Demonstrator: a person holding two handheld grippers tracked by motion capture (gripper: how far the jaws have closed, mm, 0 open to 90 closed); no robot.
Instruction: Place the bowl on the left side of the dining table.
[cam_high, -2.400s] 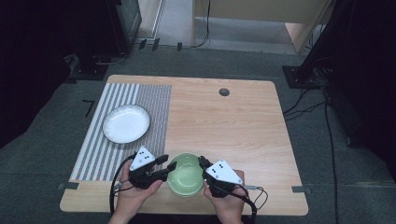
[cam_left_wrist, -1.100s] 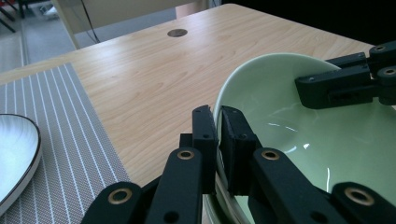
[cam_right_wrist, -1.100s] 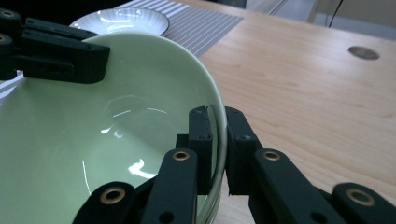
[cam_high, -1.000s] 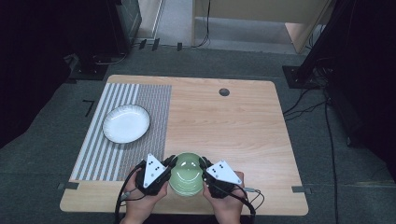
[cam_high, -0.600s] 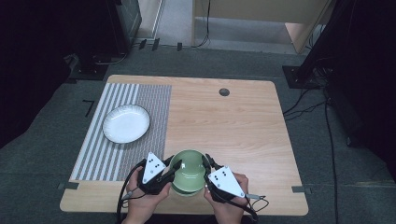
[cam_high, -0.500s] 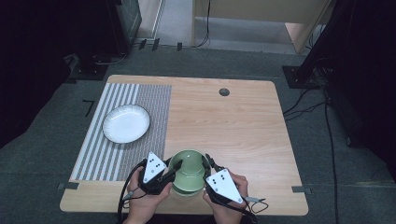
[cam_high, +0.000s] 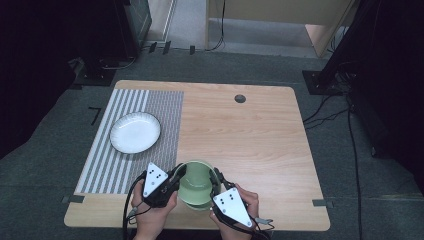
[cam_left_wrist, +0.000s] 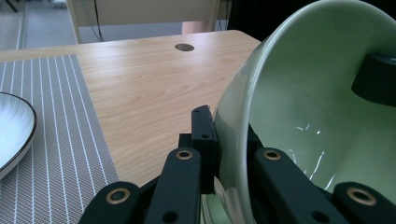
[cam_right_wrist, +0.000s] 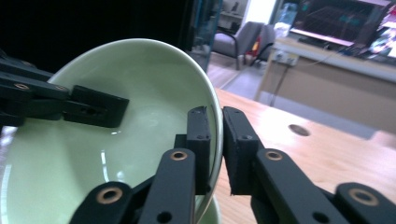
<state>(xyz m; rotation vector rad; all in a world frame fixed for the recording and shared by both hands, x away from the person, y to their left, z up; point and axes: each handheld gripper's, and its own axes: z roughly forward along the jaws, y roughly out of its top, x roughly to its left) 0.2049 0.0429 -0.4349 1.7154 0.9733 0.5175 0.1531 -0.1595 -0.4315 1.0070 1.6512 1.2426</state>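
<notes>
Green bowl (cam_high: 196, 184) now tilted up (both claws clamp its rim).

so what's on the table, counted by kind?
Green bowls: 2, the held bowl and, it seems, a lower bowl partly hidden under it
White plate: 1
Striped placemat: 1
Total: 4
</notes>
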